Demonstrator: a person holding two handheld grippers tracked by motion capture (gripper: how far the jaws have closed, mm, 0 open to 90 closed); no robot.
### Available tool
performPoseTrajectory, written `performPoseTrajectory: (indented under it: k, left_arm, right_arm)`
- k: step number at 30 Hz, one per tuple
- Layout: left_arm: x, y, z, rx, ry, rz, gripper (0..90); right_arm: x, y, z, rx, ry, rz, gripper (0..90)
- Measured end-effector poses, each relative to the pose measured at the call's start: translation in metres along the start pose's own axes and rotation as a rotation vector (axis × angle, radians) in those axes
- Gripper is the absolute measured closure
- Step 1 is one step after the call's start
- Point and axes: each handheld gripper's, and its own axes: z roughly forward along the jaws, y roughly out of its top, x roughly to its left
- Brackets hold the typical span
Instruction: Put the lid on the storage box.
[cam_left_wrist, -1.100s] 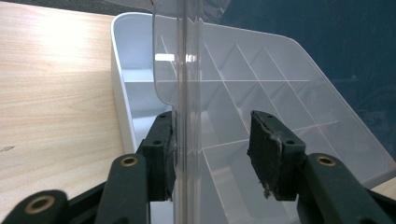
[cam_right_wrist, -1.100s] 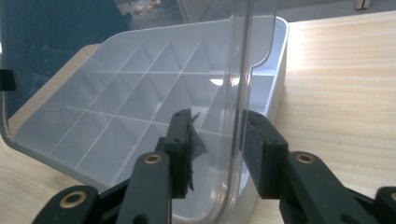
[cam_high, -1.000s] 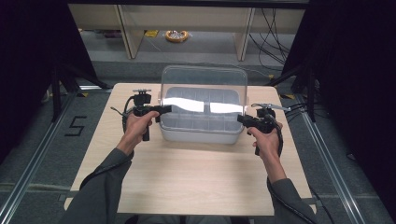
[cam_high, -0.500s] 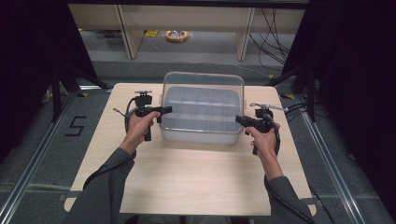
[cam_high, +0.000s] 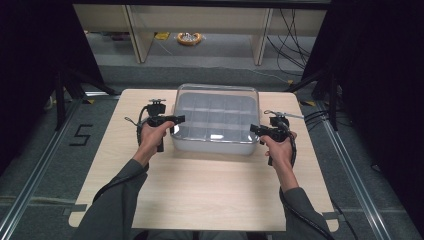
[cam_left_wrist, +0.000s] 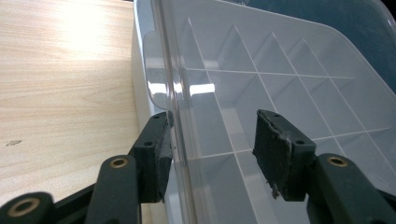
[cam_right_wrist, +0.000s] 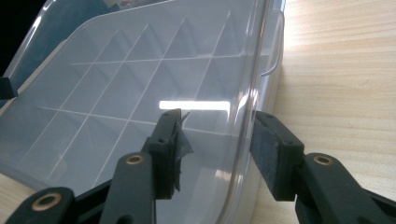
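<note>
High view showed the clear lid (cam_high: 216, 107) lowered onto the compartment box (cam_high: 212, 142) mid-worktop (cam_high: 200, 195), left tool (cam_high: 176, 120) and right tool (cam_high: 253, 129) open astride its side edges, suggesting closing was nearly finished.

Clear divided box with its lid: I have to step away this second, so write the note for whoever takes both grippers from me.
Left gripper: open, jaws straddling the left edge of the clear lid, outer jaw against the rim.
Right gripper: open, jaws straddling the lid's right edge, no clamp visible.
Divided box: mid-table, compartments look empty. Lid sits over it; whether it is latched cannot be told.
Done: lid is down on the box, both grippers at its side edges.
Left: probably check the seating, press or clip the sides if needed, then back both grippers away.
</note>
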Motion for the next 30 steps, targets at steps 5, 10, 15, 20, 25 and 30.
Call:
performPoseTrajectory:
  k: [5,10,15,20,25,30]
  left_arm:
    - [-0.001,0.000,0.001,-0.001,0.009,0.007,46.1]
    - [-0.001,0.000,0.001,-0.005,0.013,0.016,45.7]
    - [-0.003,-0.001,0.001,-0.009,0.024,0.037,45.0]
    - [-0.001,-0.003,0.001,-0.018,0.014,0.041,45.0]
    - [0.003,-0.007,0.000,-0.033,0.082,0.128,52.0]
    - [0.004,-0.011,0.003,-0.018,0.054,0.103,48.0]
  right_arm:
    - [0.008,0.000,-0.001,0.018,-0.009,0.052,53.1]
    - [0.008,0.001,0.001,0.011,-0.023,0.022,51.9]
    - [0.007,0.003,0.000,0.035,-0.027,-0.008,50.1]
    - [0.008,0.001,0.004,0.040,-0.033,0.021,47.9]
    - [0.009,0.001,0.003,0.044,-0.062,-0.060,51.7]
    - [0.009,0.000,0.007,0.064,-0.079,-0.065,50.7]
